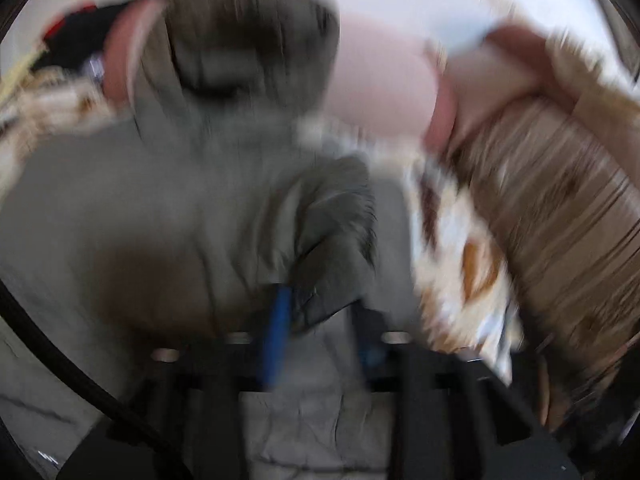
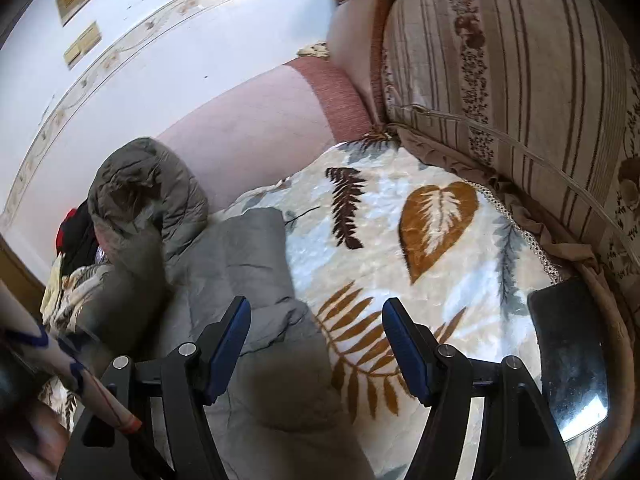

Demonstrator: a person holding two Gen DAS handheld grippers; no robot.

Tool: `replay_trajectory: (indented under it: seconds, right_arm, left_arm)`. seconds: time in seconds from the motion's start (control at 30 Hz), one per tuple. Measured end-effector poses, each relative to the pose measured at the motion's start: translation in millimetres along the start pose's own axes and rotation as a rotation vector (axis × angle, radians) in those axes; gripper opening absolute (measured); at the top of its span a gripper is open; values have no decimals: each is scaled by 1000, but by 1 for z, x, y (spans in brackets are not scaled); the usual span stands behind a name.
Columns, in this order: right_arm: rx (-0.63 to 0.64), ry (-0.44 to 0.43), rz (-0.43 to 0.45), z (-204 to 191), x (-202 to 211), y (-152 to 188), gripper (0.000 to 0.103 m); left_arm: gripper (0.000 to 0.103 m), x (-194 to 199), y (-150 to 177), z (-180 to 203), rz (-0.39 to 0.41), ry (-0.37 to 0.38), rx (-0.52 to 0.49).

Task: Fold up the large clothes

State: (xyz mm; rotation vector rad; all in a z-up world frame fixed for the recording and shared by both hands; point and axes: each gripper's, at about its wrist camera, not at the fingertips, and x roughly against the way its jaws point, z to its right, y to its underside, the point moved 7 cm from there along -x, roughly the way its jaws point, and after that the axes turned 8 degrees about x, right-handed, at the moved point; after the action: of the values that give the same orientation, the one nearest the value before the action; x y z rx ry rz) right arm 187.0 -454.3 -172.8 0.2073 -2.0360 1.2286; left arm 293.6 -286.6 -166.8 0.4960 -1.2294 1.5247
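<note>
Over the leaf-patterned fleece blanket (image 2: 400, 220), the right gripper (image 2: 316, 344) hangs spread wide, holding nothing; the left gripper (image 1: 316, 312) pinches a fold of grey padded hooded jacket (image 1: 208, 184).

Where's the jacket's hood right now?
In the right wrist view the hood sits far left, propped against the pink headboard, above the grey jacket on the leaf blanket.

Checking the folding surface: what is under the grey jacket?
The grey jacket lies on a leaf-print blanket that spreads out beside it. Whatever lies beneath the jacket's own bulk is covered.
</note>
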Motion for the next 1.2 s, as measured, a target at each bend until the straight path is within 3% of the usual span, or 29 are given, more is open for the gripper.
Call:
replay_trajectory:
  seconds: [0.03,0.1,0.2,0.23,0.3,0.43,0.5,0.67,0.73,0.8,0.9,1.1,1.2]
  right_arm:
    - [-4,-3,-2,0,-1,0,73]
    - [-15,-22,-9,-3,-3,-2,73]
    - [1,-63,5,-20,-5,-4,73]
    - [23,-73,13,-28,-5,-4,72]
    - [79,-108,10,-50,-10,0,61]
    - [151,-201,-25,-89,-27,15,48]
    - [217,-195,-32,-107,-37,24,47]
    - [317,-192,-41,-141,-65,37,44]
    - [390,-185,-59,-156,-79,44,44]
    - [457,-104,-100,-157,-96,56,44]
    - [444,-98,-190,-149,-122,75,46]
    - [443,-94,-176,-148,-125,76,48]
    - [434,-101,-174,-146,-123,76,48]
  left_arm:
    - [47,-10,13,-1,-52,11,6]
    - [48,-10,28,-3,-77,41,-16]
    - [49,20,23,-23,14,46,-58]
    - [55,32,15,-32,56,34,-61]
    - [64,55,-8,-70,153,-76,-48]
    - [64,92,-41,-149,318,-352,5]
    - [64,101,-53,-187,374,-436,47]
    - [64,87,-70,-231,383,-435,117]
    - [64,73,-69,-250,341,-453,124]
    - [67,55,-63,-268,280,-421,181]
    - [77,50,-62,-278,270,-389,227]
    - [76,58,-61,-272,324,-405,221]
    - [69,74,-58,-257,393,-413,197]
